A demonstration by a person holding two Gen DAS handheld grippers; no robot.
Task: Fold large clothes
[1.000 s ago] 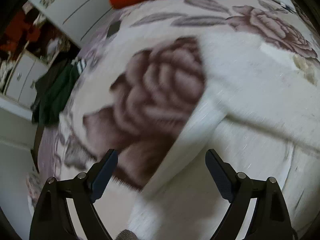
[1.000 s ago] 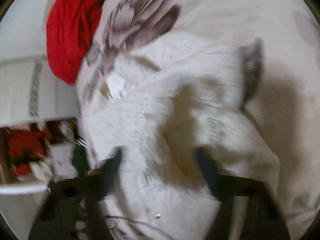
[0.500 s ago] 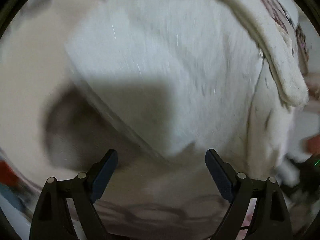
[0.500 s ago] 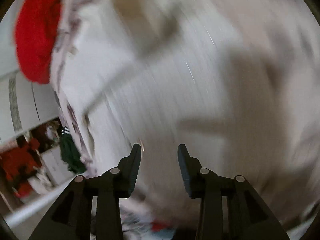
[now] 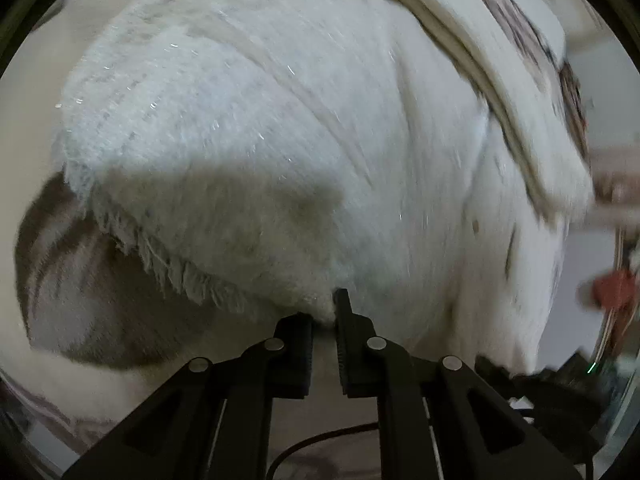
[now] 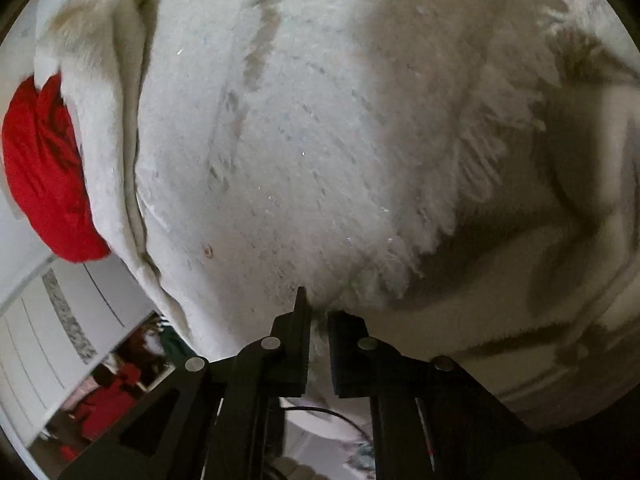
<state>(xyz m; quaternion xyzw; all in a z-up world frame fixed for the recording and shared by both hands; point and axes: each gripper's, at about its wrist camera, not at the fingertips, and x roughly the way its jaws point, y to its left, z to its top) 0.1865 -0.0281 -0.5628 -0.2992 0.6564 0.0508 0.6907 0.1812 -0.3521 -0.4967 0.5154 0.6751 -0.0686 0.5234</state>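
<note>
White fuzzy sweater (image 5: 304, 128) filled the left wrist view, spread over a floral bedsheet (image 5: 76, 288) with a big brown rose print showing past its fringed hem (image 5: 168, 264). Left gripper (image 5: 323, 312) had just snapped closed; its jaws pinched a tuft of the knit right at the hem, close to the corner. Grip looked shallow, tips only. A rolled band of the same knit (image 5: 520, 92) ran along the far right side. Blur at the right edge, can't tell what's there.

Right wrist view: same sweater (image 6: 320, 120), fringe (image 6: 460, 184) trailing off right onto the sheet (image 6: 592, 160). Right gripper (image 6: 318, 316) jaws had also just been closing and sat nearly together with white fluff squeezed between them, so pinching the hem too. Red cloth (image 6: 44, 168) was bunched at the sheet's left edge, touching the sweater's thick folded side.

My read: both hem corners caught, fold about to start. To do it well:
- lift both grippers together and level so the hem stays straight
- keep slight tension between them, no sag in the middle
- fuzzy knit slips, so bite deeper if only fringe is caught
- carry the hem over toward the far side, clear of the red cloth
</note>
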